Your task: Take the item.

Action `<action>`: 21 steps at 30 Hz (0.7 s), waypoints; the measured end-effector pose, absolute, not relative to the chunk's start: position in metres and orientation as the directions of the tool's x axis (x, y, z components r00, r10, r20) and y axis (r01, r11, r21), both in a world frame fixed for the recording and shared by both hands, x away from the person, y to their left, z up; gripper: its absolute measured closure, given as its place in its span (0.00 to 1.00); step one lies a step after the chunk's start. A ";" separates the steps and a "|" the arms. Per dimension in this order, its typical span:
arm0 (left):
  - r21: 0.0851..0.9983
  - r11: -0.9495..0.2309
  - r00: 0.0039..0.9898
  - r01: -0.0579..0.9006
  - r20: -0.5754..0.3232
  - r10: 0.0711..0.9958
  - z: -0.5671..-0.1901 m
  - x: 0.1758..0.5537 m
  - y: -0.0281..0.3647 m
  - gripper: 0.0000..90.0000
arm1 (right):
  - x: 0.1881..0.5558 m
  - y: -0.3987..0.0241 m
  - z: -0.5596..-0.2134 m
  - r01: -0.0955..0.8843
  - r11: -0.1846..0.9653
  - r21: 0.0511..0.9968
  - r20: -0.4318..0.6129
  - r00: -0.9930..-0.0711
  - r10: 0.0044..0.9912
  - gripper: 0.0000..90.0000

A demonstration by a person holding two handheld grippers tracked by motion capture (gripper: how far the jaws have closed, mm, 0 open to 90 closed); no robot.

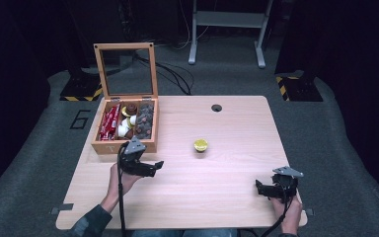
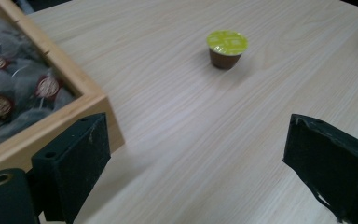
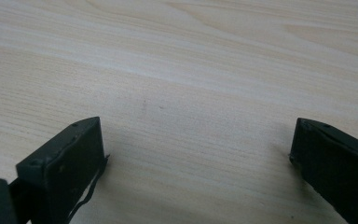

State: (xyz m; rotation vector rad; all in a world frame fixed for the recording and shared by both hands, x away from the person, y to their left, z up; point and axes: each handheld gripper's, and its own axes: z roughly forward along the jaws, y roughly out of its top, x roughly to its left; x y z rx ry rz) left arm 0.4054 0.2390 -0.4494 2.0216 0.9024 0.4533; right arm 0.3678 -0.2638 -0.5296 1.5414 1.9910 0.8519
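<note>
A small brown capsule with a yellow-green foil lid (image 1: 201, 145) (image 2: 226, 46) stands upright on the light wooden table (image 1: 217, 187), alone near the middle. My left gripper (image 1: 154, 166) (image 2: 198, 140) is open and empty, just in front of the wooden box (image 1: 123, 146), with its jaws pointing right toward the capsule, which is well ahead of them. My right gripper (image 1: 259, 188) (image 3: 196, 144) rests low near the table's front right corner. Its jaws are wide open over bare wood.
The wooden box (image 2: 81, 105) stands at the table's left with its glass-paned lid (image 1: 126, 69) upright. It holds red packets (image 1: 109, 122), several capsules (image 1: 127, 121) and grey tea bags (image 1: 144, 121) (image 2: 23, 88). A cable hole (image 1: 216, 107) lies at the far edge.
</note>
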 end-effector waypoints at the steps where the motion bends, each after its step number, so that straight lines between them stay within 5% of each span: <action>1: 0.821 -0.372 0.666 0.433 -0.013 0.746 -0.452 0.403 0.243 0.08 | 0.368 -0.264 -0.530 0.670 0.172 0.722 0.002 -0.251 0.968 0.02; 21: 0.762 -0.296 0.505 0.576 -0.047 0.862 -0.510 0.363 0.314 0.00 | 0.368 -0.264 -0.530 0.670 0.172 0.722 0.002 -0.250 0.968 0.02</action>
